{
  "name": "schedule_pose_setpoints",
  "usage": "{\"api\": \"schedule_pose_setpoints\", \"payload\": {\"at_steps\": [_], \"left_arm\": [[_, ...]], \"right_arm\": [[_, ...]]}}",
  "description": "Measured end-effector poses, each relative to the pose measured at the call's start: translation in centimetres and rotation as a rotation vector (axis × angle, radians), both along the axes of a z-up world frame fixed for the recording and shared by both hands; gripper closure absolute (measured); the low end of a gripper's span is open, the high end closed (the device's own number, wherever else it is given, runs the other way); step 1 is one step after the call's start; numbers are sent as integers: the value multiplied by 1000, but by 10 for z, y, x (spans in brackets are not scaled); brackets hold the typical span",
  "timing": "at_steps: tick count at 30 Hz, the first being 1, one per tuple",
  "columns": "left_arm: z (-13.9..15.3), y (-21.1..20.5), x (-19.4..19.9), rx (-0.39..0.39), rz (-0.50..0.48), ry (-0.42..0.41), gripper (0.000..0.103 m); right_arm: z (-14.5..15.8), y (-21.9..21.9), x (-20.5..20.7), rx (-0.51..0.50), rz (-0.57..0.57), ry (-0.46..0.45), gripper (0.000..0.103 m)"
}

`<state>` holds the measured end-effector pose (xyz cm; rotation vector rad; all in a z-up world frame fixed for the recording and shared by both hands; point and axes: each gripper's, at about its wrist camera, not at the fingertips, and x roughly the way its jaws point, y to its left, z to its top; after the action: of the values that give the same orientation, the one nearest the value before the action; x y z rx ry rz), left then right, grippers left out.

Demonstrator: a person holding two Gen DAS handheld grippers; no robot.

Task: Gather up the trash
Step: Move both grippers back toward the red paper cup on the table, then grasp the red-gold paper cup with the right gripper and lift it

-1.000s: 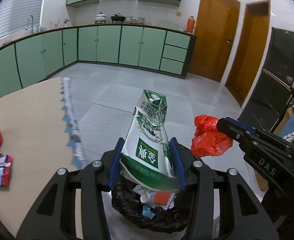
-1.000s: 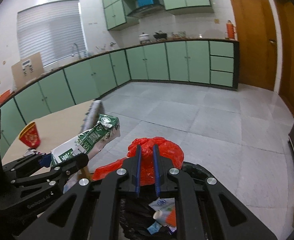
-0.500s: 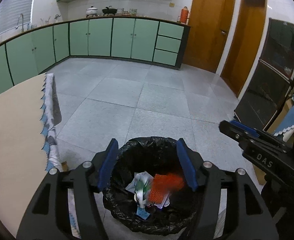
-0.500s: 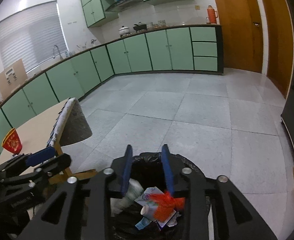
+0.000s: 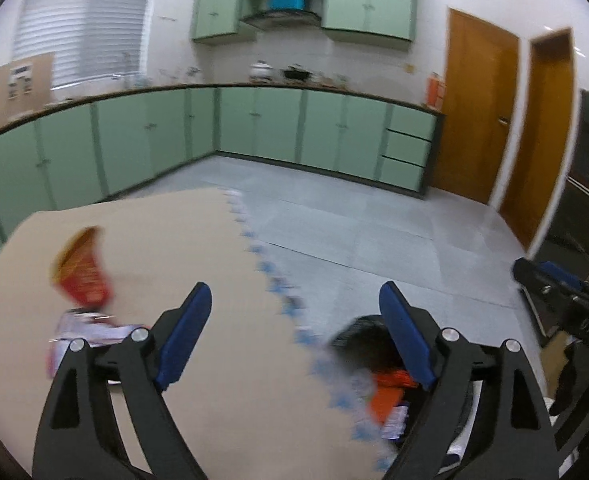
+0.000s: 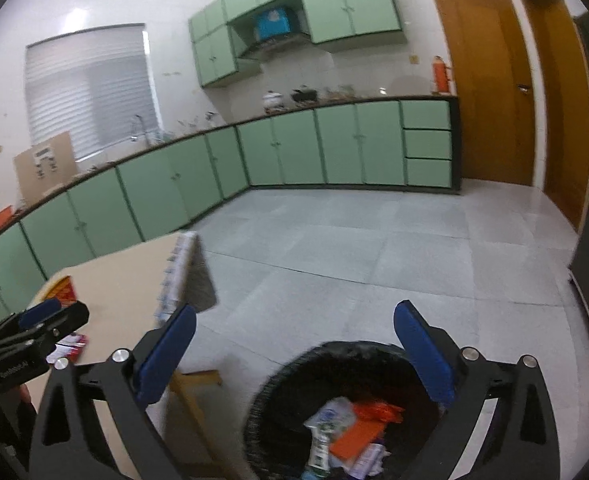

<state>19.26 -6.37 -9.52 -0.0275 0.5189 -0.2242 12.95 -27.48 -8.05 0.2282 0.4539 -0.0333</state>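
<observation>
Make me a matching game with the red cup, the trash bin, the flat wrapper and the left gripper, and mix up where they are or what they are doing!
Things:
1. red cup
2. trash bin
3. flat wrapper
4. left gripper

Places or states:
A. on the floor, lined with a black bag
B. open, holding nothing
C. standing on the table
D. lying on the table beside the cup

Pairs: 1-C, 2-A, 3-D, 4-B

A beige desk (image 5: pixel 214 248) edged with a blue-and-white patterned cloth border (image 5: pixel 270 272) carries a red-and-gold paper cup (image 5: pixel 80 276), beside a black-lined bin (image 6: pixel 294 380) holding orange and white trash (image 6: pixel 354 436), before mint-green cabinets (image 6: pixel 294 152) and grey floor (image 6: pixel 374 248).
</observation>
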Motion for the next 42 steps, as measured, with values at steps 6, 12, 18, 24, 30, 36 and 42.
{"api": "schedule_pose_setpoints", "payload": {"at_steps": [6, 12, 18, 24, 30, 36, 42], "left_arm": [[10, 78, -17, 32, 185, -36, 19], [19, 137, -21, 55, 330, -52, 19], [25, 188, -29, 55, 424, -51, 19], [14, 233, -32, 54, 498, -27, 19], [6, 261, -25, 56, 537, -6, 19], [0, 283, -19, 54, 561, 6, 19], [-6, 293, -12, 57, 570, 17, 19]], "right_arm": [[9, 62, 14, -16, 118, -18, 6], [15, 133, 28, -54, 239, -34, 6], [20, 203, 44, -85, 347, -49, 6], [17, 272, 69, -122, 401, -51, 6], [-1, 322, 95, -132, 417, 2, 6], [-17, 349, 116, -140, 404, 39, 6], [-26, 361, 136, -157, 373, 70, 8]]}}
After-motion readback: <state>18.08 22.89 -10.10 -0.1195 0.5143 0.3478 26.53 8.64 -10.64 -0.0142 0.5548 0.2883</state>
